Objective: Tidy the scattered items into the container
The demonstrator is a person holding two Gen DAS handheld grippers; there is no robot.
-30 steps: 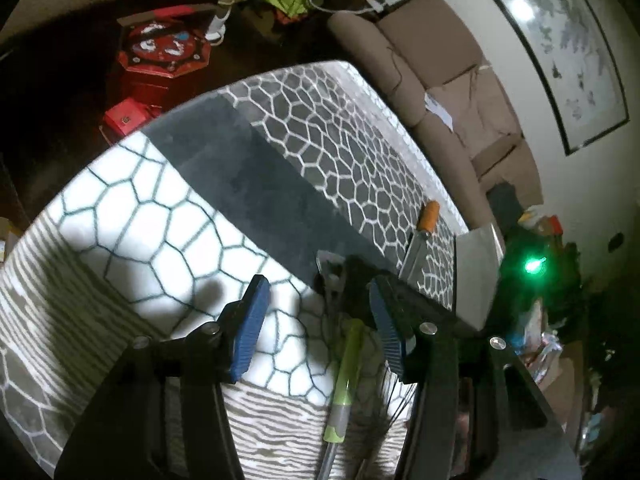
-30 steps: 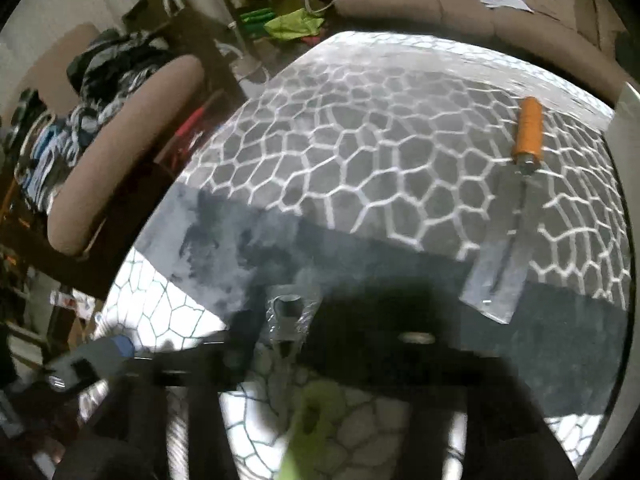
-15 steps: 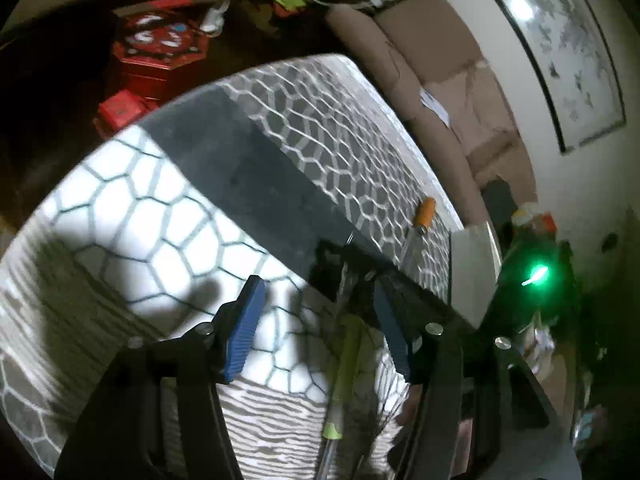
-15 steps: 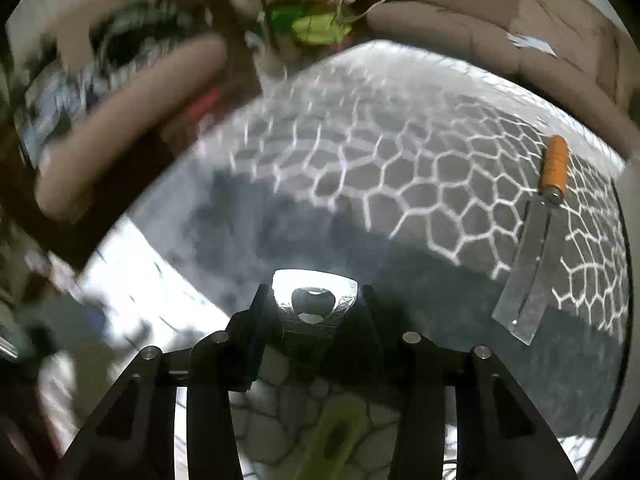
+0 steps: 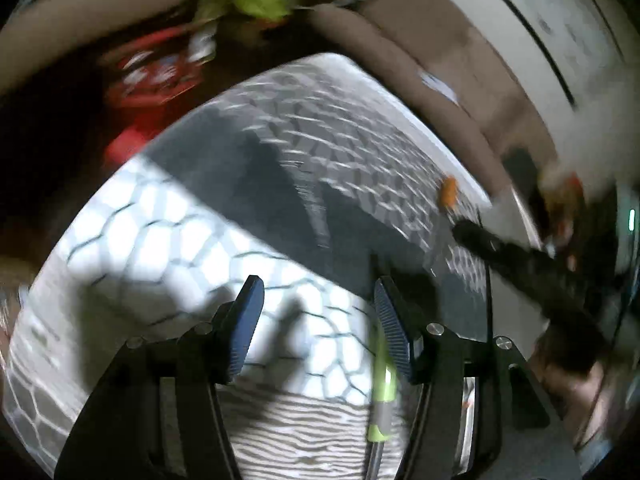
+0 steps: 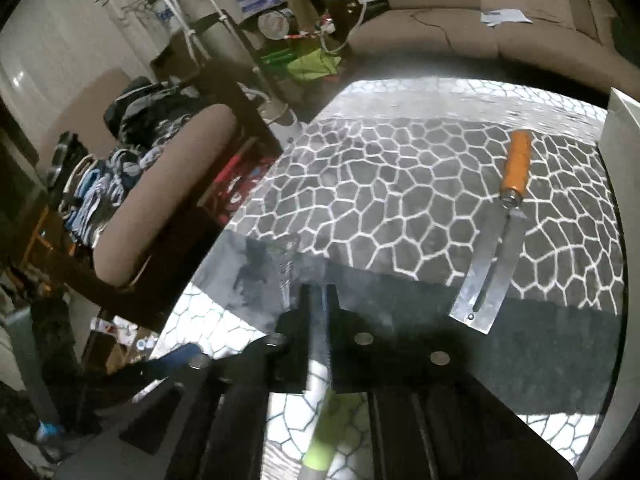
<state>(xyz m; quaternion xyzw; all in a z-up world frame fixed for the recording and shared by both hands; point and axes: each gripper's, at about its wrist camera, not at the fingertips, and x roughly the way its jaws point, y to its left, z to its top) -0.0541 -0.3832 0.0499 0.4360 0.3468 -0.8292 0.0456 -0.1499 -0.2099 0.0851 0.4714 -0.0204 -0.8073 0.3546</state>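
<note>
The right gripper [image 6: 318, 292] points down over the table, and its jaws are closing on the thin dark metal end of a green-handled tool [image 6: 320, 436], which sits pinched between them. The green handle hangs below and toward the camera, over the pale part of the patterned cloth [image 6: 380, 184]. The left gripper [image 5: 316, 292] is released, its blue pads [image 5: 248, 320] well apart with only cloth between them. In its blurred view the tool [image 5: 382, 392] shows just beside the right-hand pad, not between the two. An orange-handled knife [image 6: 500, 220] lies flat on the grey honeycomb part of the cloth, handle away from the camera and blade toward it, untouched and well apart from both grippers. The container [image 6: 618, 200] shows only as a white wall at the right edge of the right wrist view, near the knife but not touching it; its inside is hidden. A brown sofa [image 6: 440, 36] stands beyond the table.
</note>
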